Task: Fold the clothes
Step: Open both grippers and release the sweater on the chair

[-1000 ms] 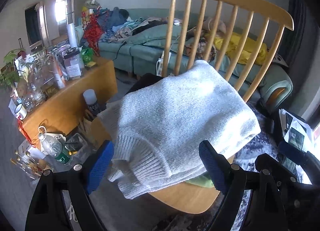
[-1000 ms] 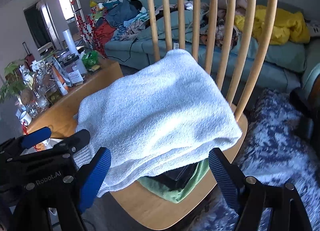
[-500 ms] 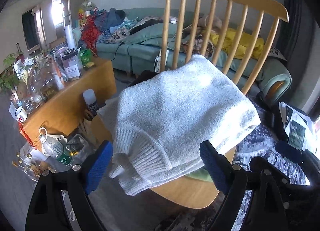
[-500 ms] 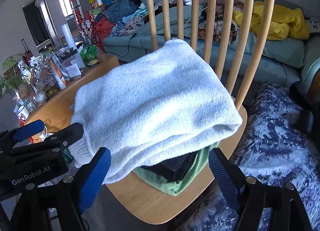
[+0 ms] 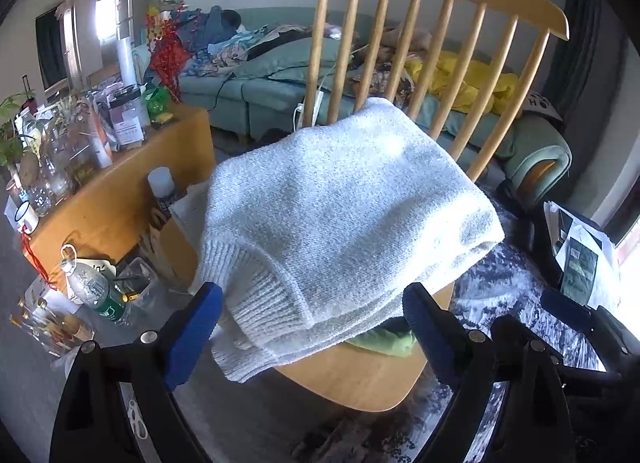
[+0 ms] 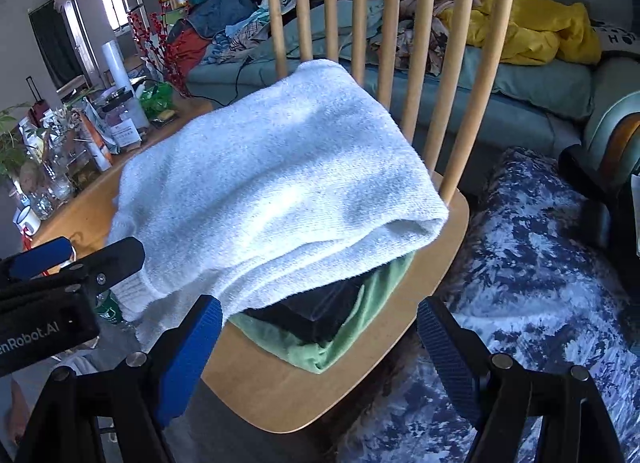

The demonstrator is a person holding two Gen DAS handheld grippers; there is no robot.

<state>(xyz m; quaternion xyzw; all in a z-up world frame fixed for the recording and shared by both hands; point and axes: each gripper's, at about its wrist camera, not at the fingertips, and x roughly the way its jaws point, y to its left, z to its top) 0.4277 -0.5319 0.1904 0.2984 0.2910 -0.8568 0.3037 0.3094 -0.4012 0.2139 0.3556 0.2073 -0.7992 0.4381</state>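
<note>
A folded white knit sweater [image 5: 340,223] lies on top of a stack on the seat of a wooden spindle-back chair [image 5: 360,379]. It also shows in the right wrist view [image 6: 272,191]. Under it lie a green garment [image 6: 320,347] and a dark one [image 6: 320,315]. My left gripper [image 5: 312,327] is open and empty, just in front of the sweater's ribbed hem. My right gripper [image 6: 320,343] is open and empty, in front of the stack's right corner. The left gripper's body [image 6: 60,295] shows at the left of the right wrist view.
A wooden table [image 5: 120,199] with jars, bottles and plants stands left of the chair. A water bottle [image 5: 96,291] lies on the floor by it. A teal sofa [image 6: 520,91] piled with clothes is behind. A blue patterned rug [image 6: 540,283] lies to the right.
Both grippers have drawn back slightly from the chair and stayed open. The sweater has not moved on the stack.
</note>
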